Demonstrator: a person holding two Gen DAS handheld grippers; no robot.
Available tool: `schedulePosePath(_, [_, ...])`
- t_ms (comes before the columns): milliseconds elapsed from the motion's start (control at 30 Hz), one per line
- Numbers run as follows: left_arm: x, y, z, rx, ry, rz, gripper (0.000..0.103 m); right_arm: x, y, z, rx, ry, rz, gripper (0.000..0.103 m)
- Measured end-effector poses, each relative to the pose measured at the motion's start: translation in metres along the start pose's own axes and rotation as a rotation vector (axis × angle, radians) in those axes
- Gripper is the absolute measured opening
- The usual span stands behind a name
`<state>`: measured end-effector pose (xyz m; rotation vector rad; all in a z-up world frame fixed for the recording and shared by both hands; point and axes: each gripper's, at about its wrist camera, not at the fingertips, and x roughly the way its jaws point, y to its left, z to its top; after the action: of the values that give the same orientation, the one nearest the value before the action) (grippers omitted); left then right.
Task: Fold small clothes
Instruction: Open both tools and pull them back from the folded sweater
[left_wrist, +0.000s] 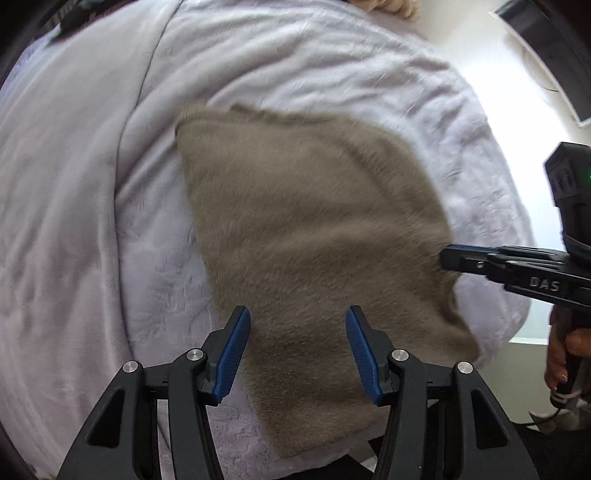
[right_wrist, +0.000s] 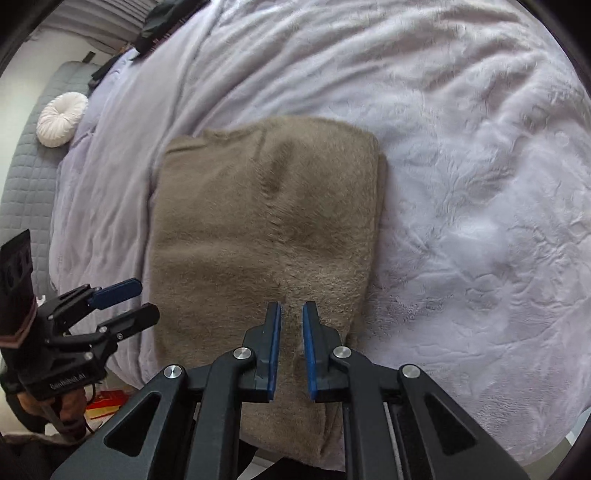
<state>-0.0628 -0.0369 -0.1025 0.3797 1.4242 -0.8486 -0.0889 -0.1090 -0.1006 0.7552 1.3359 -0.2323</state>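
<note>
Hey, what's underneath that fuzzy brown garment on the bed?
The brown garment lies on a pale lilac blanket, which shows all around it. Whatever is directly beneath the garment, or folded inside it, is covered.

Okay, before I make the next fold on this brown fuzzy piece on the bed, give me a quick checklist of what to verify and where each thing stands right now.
1. Brown fuzzy garment lying flat on the lavender blanket: ok, already folded to a rough rectangle.
2. Left hand-held gripper free of fabric: ok, jaws apart above the garment's near edge, gripping nothing.
3. Right hand-held gripper free of fabric: cannot tell; jaws nearly closed, a narrow gap showing, fabric right behind them.
4. Edges lined up: not ok, a lower layer peeks out along the right side.
5. Room on the blanket for the fold: ok.
6. White round cushion out of the way: ok, far off at the bed's side.
</note>
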Motion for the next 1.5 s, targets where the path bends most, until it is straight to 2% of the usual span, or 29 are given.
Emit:
schedulePosePath(67, [0.008, 0.005, 0.0, -0.02, 0.009, 0.037, 0.056, 0.009, -0.007, 0.001, 0.021, 0.022, -0.009, 0.012])
schedulePosePath(167, [0.011, 0.01, -0.001, -0.045, 0.016, 0.035, 0.056, 0.016, -0.019, 0.001, 0.066, 0.038, 0.009, 0.01])
schedulePosePath(300, [0.011, 0.005, 0.0, -0.027, 0.014, 0.055, 0.056, 0.019, -0.012, 0.0, 0.038, 0.038, -0.021, 0.01])
schedulePosePath(400, [0.012, 0.005, 0.0, -0.027, 0.014, 0.06, 0.056, 0.017, -0.009, -0.002, 0.027, 0.041, -0.034, 0.01])
schedulePosePath(667, [0.009, 0.003, -0.001, -0.028, 0.013, 0.073, 0.056, 0.009, -0.02, -0.007, 0.1, 0.04, -0.011, 0.01])
schedulePosePath(733, [0.008, 0.002, -0.001, -0.023, 0.011, 0.082, 0.056, 0.006, -0.022, -0.008, 0.114, 0.044, -0.002, 0.014])
schedulePosePath(867, [0.002, 0.003, 0.002, -0.028, 0.002, 0.096, 0.056, 0.001, -0.024, -0.009, 0.135, 0.044, 0.004, 0.014])
schedulePosePath(1100, [-0.016, 0.01, 0.017, -0.074, -0.024, 0.143, 0.056, -0.012, -0.013, 0.0, 0.133, 0.024, 0.003, 0.014])
schedulePosePath(1300, [-0.031, 0.012, 0.029, -0.123, -0.038, 0.174, 0.056, -0.026, 0.005, 0.017, 0.101, 0.001, -0.035, 0.015])
schedulePosePath(1333, [-0.033, 0.012, 0.031, -0.132, -0.038, 0.175, 0.071, -0.027, 0.009, 0.019, 0.095, -0.001, -0.041, 0.02])
schedulePosePath(1367, [-0.035, 0.012, 0.031, -0.138, -0.046, 0.178, 0.091, -0.03, 0.013, 0.021, 0.088, -0.005, -0.049, 0.028])
schedulePosePath(1433, [-0.042, 0.009, 0.032, -0.145, -0.086, 0.192, 0.097, -0.035, 0.022, 0.026, 0.067, -0.021, -0.065, 0.076])
schedulePosePath(1467, [-0.044, 0.008, 0.033, -0.144, -0.092, 0.198, 0.097, -0.037, 0.025, 0.027, 0.056, -0.03, -0.069, 0.081])
schedulePosePath(1500, [-0.045, 0.007, 0.034, -0.146, -0.09, 0.199, 0.097, -0.04, 0.029, 0.029, 0.042, -0.037, -0.076, 0.081])
